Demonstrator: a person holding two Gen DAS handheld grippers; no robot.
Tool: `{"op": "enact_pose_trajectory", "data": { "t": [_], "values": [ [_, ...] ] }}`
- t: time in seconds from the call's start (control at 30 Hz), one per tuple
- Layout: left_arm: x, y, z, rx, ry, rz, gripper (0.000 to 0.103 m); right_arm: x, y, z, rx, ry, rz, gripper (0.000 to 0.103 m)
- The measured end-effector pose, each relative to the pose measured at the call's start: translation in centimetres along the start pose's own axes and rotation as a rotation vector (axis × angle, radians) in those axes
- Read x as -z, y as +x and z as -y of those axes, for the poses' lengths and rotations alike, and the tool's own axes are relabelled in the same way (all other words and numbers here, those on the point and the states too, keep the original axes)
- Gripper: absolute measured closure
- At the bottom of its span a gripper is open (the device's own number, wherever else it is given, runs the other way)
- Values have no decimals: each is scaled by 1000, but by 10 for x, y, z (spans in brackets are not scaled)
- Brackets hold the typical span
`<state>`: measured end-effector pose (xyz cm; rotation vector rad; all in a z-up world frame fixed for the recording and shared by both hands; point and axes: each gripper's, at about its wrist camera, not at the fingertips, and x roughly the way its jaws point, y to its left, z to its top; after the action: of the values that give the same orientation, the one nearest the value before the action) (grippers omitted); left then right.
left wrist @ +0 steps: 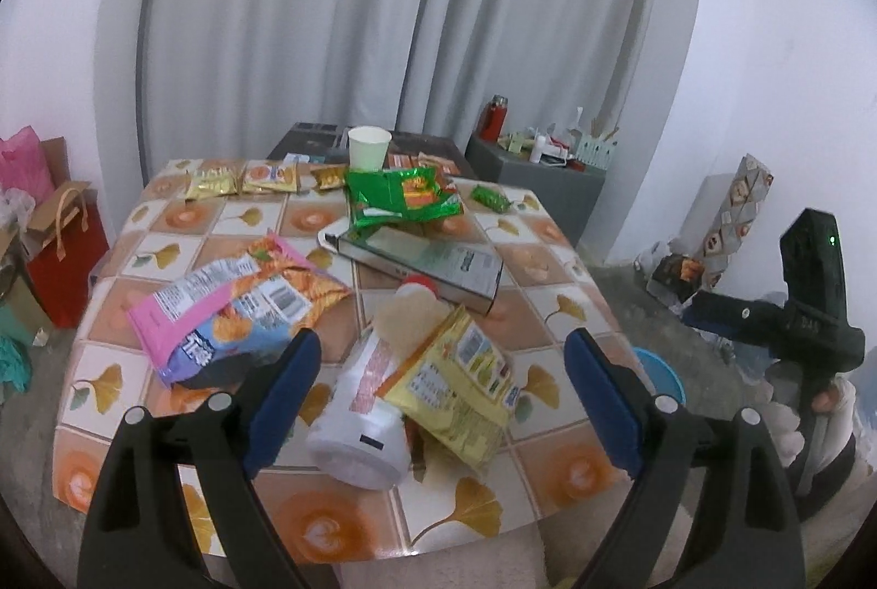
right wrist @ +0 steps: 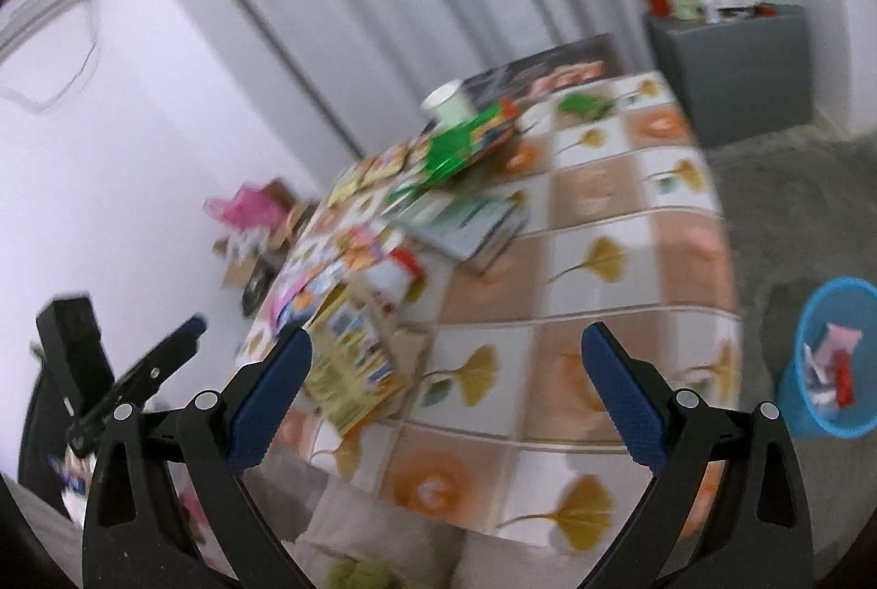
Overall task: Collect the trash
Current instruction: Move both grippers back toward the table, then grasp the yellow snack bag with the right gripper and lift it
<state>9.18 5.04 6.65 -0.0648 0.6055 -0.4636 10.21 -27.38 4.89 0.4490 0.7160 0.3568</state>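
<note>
Trash covered the tiled table [left wrist: 553,255] in my left wrist view, and I read it from left to right: a pink and blue snack bag [left wrist: 230,315] lay flat at the left, a white bottle [left wrist: 367,402] with a red cap lay on its side near the front edge, and a yellow wrapper [left wrist: 460,381] rested against that bottle on its right. Behind them a green wrapper [left wrist: 403,197] sat on a flat box [left wrist: 422,263], with a paper cup [left wrist: 368,148] upright at the far edge. My left gripper [left wrist: 438,402] hung over the front edge with its jaws spread wide and empty, the bottle and yellow wrapper seen between the 2 blue pads without touching them. In the blurred right wrist view my right gripper [right wrist: 446,397] also stood wide apart, holding nothing, above the table's near corner. A blue bin [right wrist: 833,359] stood on the floor at the far right, with scraps inside.
</note>
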Motion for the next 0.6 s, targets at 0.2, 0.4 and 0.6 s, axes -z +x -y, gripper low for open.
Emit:
{"op": "enact_pose_trajectory", "data": {
  "t": [0.2, 0.4, 0.6],
  "values": [
    [5, 10, -15, -19, -36, -24, 15, 21, 47, -60, -11, -229, -84, 8],
    [11, 15, -41, -40, -109, -39, 15, 48, 92, -103, 94, -484, -111, 8],
    [16, 18, -63, -51, -168, -49, 15, 58, 125, -118, 173, -620, -113, 8]
  ]
}}
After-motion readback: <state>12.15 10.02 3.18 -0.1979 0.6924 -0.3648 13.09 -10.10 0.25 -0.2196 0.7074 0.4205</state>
